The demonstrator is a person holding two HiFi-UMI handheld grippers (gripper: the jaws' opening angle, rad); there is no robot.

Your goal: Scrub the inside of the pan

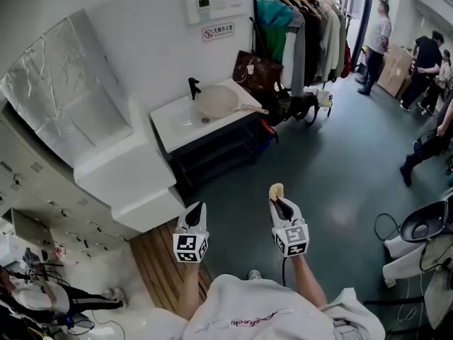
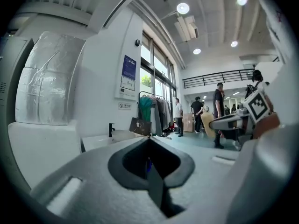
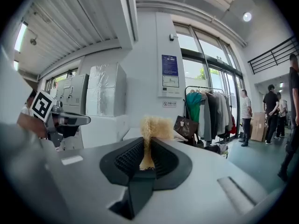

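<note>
Pan (image 1: 218, 100) on sink (image 1: 173, 130), sponge (image 3: 156, 126) in right tool (image 3: 146, 149)

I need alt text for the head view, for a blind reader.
Seen from above, a person holds two grippers over a grey floor: the right gripper shut on a yellowish sponge, the left gripper shut, empty. Ahead, a pan lies on a white sink.

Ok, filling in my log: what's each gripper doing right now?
Left gripper: shut, nothing between its jaws.
Right gripper: shut on the yellowish scrub pad.

White shirt (image 1: 249, 304) — reddish chest lettering
</note>
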